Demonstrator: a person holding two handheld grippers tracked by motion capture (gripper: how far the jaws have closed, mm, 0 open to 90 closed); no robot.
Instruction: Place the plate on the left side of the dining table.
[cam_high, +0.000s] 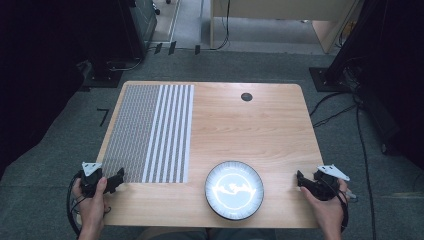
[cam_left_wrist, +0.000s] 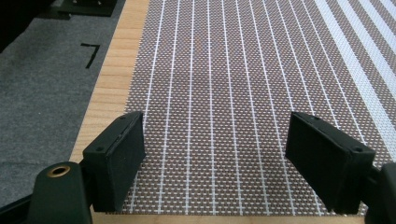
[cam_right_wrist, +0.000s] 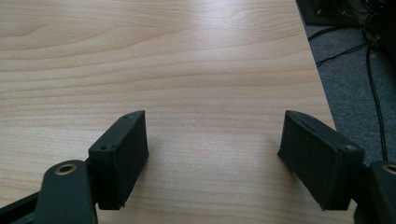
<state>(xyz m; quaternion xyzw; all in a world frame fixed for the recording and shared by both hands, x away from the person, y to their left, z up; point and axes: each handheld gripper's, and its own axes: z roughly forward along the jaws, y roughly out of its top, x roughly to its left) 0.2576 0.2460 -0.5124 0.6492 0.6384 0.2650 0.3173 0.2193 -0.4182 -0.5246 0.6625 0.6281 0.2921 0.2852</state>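
grey carpet floor (cam_high: 60, 165), light wooden desk (cam_high: 280, 10)

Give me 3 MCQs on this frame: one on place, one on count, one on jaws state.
1. Where does the woven placemat lie on the table?
A. left half
B. right half
C. under the plate

2. How many plates are on the table?
A. none
B. one
C. three

3. How do the left gripper's jaws stand?
A. shut on the placemat
B. shut on the plate
C. open, nothing between them

Key: 1 A, the high view shows the placemat covering the table's left part. 2 B, a single dark-rimmed plate sits near the front edge. 3 C, the left gripper view shows the jaws wide apart above the placemat, gripping nothing.
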